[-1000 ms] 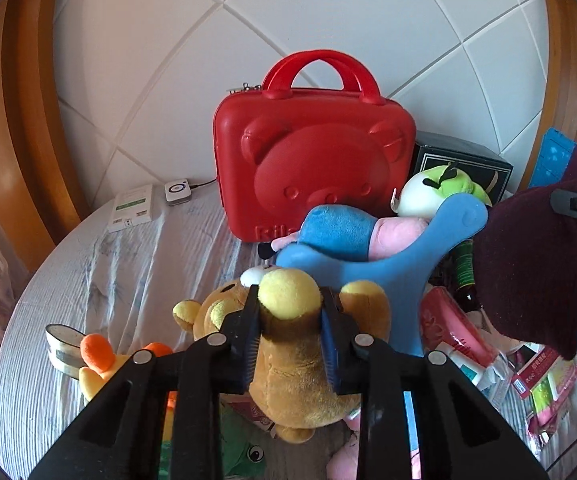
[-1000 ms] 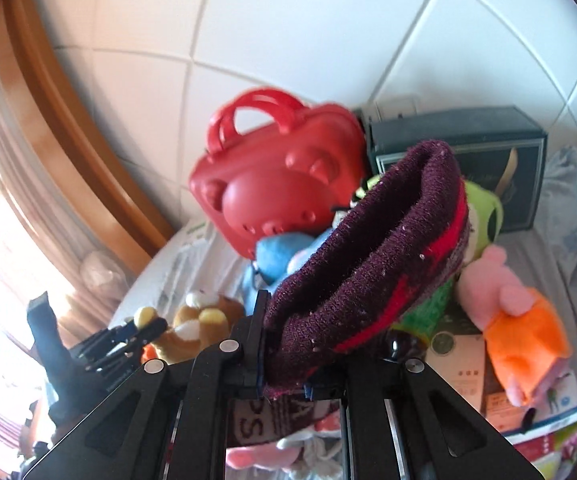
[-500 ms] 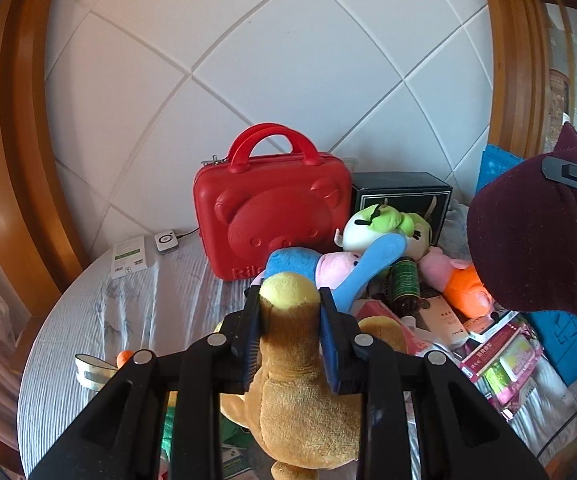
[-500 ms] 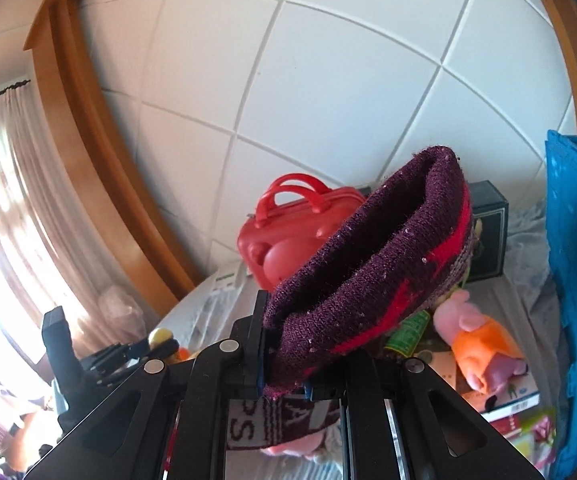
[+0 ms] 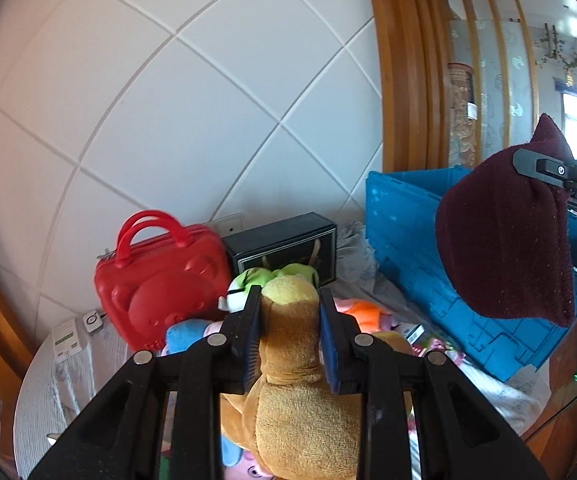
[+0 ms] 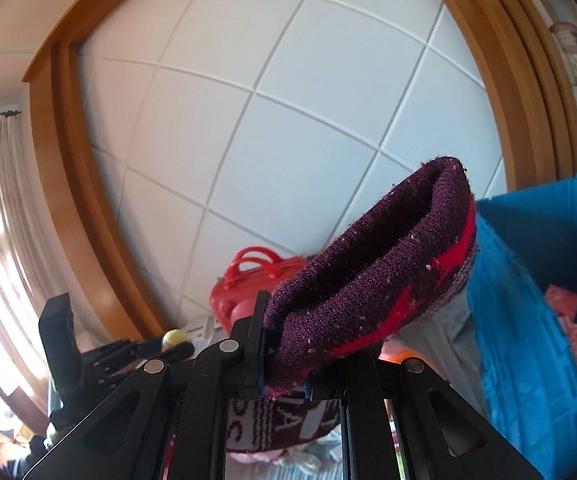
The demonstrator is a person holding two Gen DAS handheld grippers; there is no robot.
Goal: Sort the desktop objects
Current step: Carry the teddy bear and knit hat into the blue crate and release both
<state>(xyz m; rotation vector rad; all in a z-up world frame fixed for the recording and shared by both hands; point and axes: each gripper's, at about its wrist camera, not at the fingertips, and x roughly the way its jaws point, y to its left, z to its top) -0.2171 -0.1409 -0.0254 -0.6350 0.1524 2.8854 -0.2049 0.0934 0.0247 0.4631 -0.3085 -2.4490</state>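
My left gripper point(image 5: 288, 320) is shut on a brown and yellow plush toy point(image 5: 300, 392), which hangs lifted above the table with its yellow tip between the pads. Off to the right in the same view, the right gripper point(image 5: 544, 176) holds a dark maroon knitted hat point(image 5: 504, 240) in the air in front of a blue plastic crate point(image 5: 404, 224). In the right wrist view my right gripper point(image 6: 284, 384) is shut on the hat point(image 6: 372, 280), which has red stripes and curls up over the fingers. The blue crate point(image 6: 520, 320) stands close on the right, and the left gripper point(image 6: 168, 350) shows low at the left.
A red bear-face case point(image 5: 160, 280) and a black box point(image 5: 284, 244) stand against the white tiled wall. Several plush toys point(image 5: 260, 280) and packets lie on the grey table point(image 5: 48, 384). Red packets point(image 6: 568, 308) lie inside the crate. A wooden frame borders the wall.
Both grippers have risen well above the table with their loads and swung right, toward the blue crate. The plush toy left the pile. Both grips stayed shut.
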